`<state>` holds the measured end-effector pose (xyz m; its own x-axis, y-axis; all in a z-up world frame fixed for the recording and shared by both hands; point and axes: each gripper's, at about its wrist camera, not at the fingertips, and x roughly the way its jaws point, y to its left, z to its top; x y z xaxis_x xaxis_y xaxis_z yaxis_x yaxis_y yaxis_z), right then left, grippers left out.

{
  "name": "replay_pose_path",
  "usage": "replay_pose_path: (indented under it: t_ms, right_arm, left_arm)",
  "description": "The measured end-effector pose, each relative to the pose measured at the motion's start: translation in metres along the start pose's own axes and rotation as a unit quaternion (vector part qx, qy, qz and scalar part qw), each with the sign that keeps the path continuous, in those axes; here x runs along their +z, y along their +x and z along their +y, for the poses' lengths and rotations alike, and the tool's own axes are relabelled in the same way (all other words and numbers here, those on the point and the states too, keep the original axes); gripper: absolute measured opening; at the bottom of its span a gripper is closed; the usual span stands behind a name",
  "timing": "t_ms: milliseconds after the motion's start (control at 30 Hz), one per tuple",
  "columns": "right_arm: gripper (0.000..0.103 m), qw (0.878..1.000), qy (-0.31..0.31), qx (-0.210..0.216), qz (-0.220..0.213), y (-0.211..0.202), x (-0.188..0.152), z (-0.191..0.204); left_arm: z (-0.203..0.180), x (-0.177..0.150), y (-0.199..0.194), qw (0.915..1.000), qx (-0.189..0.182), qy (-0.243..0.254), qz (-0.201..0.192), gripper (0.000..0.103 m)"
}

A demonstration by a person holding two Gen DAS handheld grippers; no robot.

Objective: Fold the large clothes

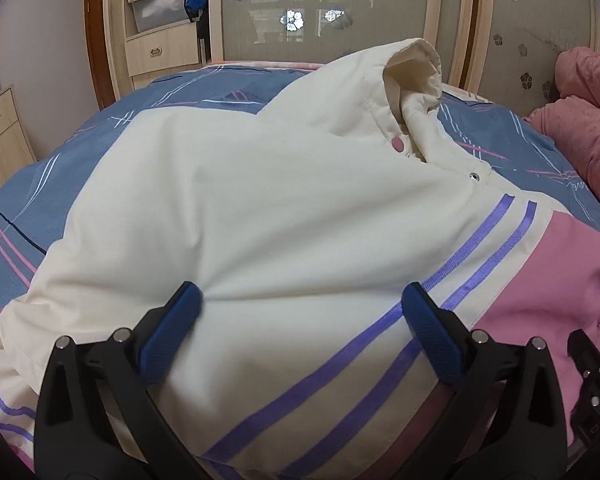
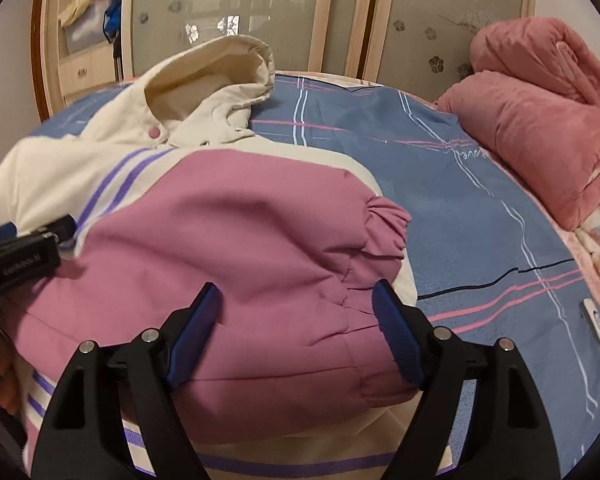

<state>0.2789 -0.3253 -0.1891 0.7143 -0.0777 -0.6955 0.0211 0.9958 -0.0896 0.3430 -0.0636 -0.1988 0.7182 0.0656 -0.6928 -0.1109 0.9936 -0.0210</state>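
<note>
A cream hooded jacket (image 1: 236,200) with pink sleeves and purple stripes lies spread on the blue plaid bed sheet (image 1: 180,88). Its hood (image 1: 412,68) stands up at the far end. My left gripper (image 1: 302,292) is open just over the cream body, with the padded cloth bulging between its blue fingertips. In the right wrist view a pink sleeve (image 2: 240,220) lies folded across the jacket, its gathered cuff (image 2: 384,220) pointing right. My right gripper (image 2: 296,292) hangs open over this sleeve's near part. The left gripper (image 2: 20,248) shows at that view's left edge.
A rolled pink blanket (image 2: 540,120) sits at the bed's far right corner. Behind the bed stands a wardrobe with frosted sliding doors (image 1: 320,8) and drawers (image 1: 160,52). A small white object (image 2: 594,320) lies on the sheet (image 2: 480,200) at the right. A hand (image 2: 4,380) shows at the left edge.
</note>
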Motion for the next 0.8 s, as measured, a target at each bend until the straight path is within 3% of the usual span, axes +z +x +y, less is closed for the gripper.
replay_pose_path:
  t_ms: [500,667,733,800]
  right_arm:
    - [0.085,1.0,-0.009,-0.004,0.002,0.003,-0.002,0.001]
    - [0.089,1.0,-0.013,-0.004,0.002,0.004,-0.004,0.003]
    - [0.09,1.0,-0.014,-0.004,0.002,0.004,-0.003,0.004]
    - [0.091,1.0,-0.015,-0.001,0.001,0.004,-0.003,0.004]
  left_arm:
    - [-0.002,-0.002,-0.003,1.0,0.001,0.001,-0.008,0.101]
    - [0.002,0.011,-0.03,0.998,-0.016,-0.015,-0.059,0.101]
    - [0.0,0.018,-0.027,0.9989,-0.01,0.004,-0.045,0.101]
    - [-0.002,0.022,-0.006,0.9996,0.008,0.025,-0.003,0.101]
